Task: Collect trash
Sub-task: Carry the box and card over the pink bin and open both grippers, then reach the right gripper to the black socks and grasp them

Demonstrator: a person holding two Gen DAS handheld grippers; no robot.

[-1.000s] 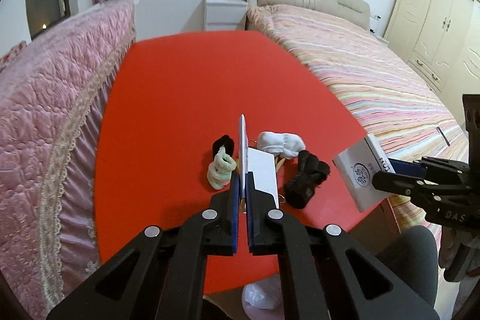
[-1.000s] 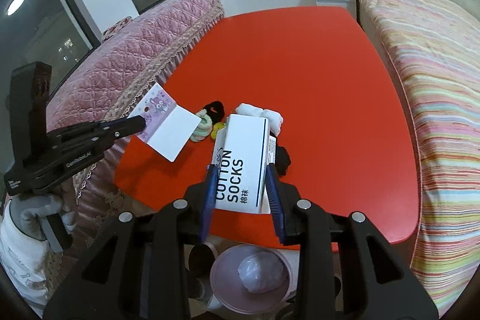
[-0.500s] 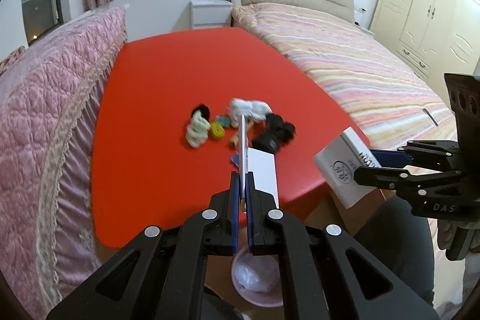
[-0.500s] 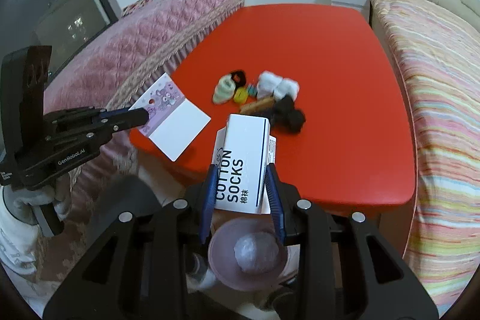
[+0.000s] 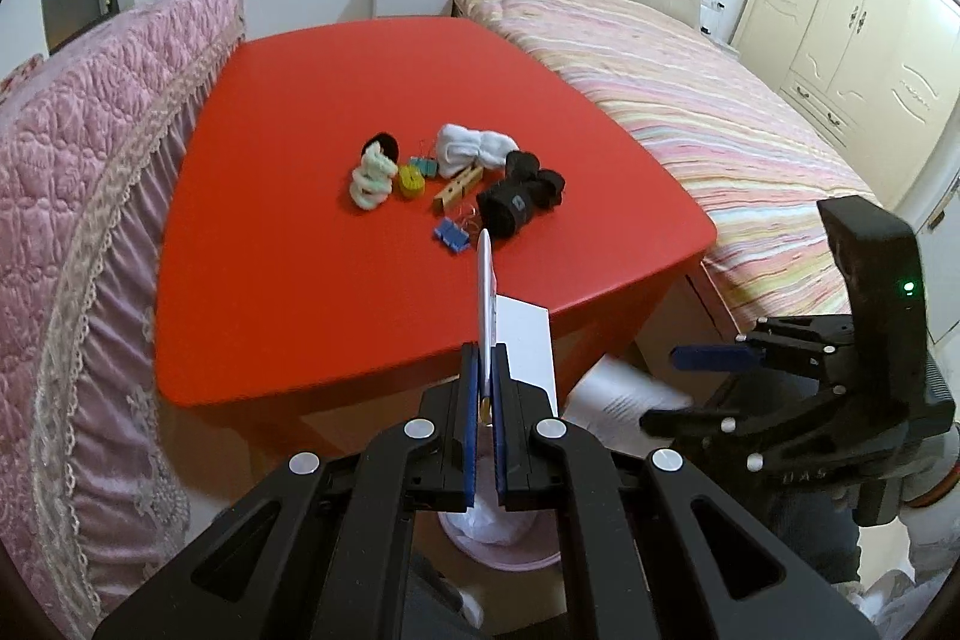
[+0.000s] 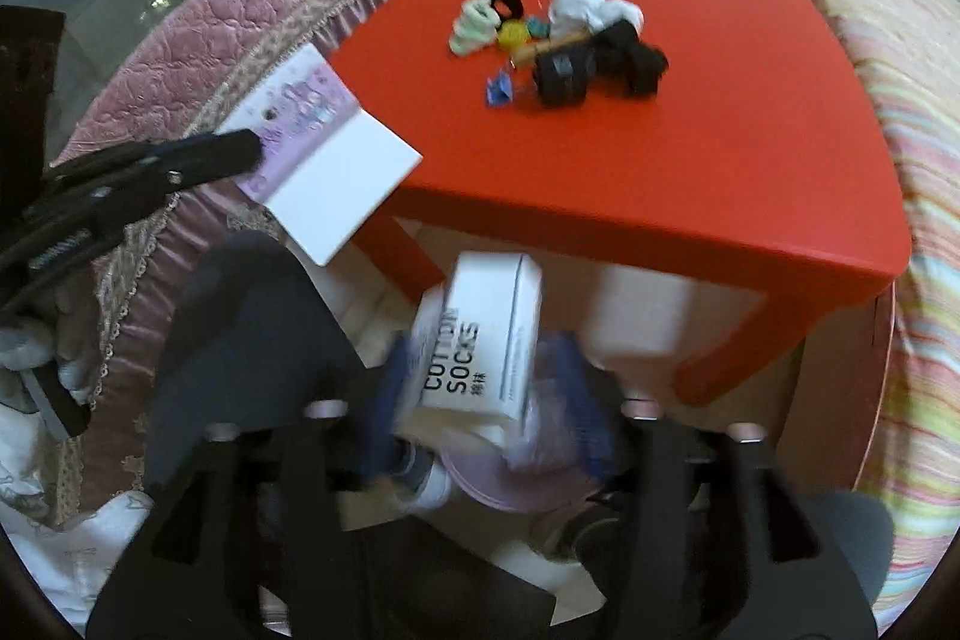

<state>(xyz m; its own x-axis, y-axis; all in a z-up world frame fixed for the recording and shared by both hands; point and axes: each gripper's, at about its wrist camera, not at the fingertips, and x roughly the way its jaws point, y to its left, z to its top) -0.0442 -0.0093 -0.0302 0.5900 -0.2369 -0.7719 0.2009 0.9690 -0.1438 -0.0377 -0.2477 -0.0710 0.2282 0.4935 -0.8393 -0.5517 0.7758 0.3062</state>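
My left gripper [image 5: 485, 370] is shut on a thin white and purple card [image 5: 516, 334], held edge-on off the front edge of the red table [image 5: 288, 196]; the card also shows in the right wrist view [image 6: 327, 160]. My right gripper [image 6: 480, 388] is open, its jaws spread wide. The white "COTTON SOCKS" box [image 6: 480, 340] sits loose and tilted between them, above a pink bin [image 6: 510, 484] on the floor. In the left wrist view the box [image 5: 624, 388] is a white blur by the right gripper [image 5: 714, 358], and the bin [image 5: 498, 550] lies below my fingers.
On the table lie a white sock [image 5: 474, 145], black socks [image 5: 522, 202], a green-white sock roll [image 5: 372, 178], a wooden peg [image 5: 456, 193] and a blue binder clip [image 5: 450, 235]. A pink quilted bed [image 5: 78, 160] stands left, a striped bed [image 5: 690, 100] right.
Both grippers have pulled back off the table toward the bin. My right gripper has opened and let go of the socks box, which is tilting down. The left still grips the card.
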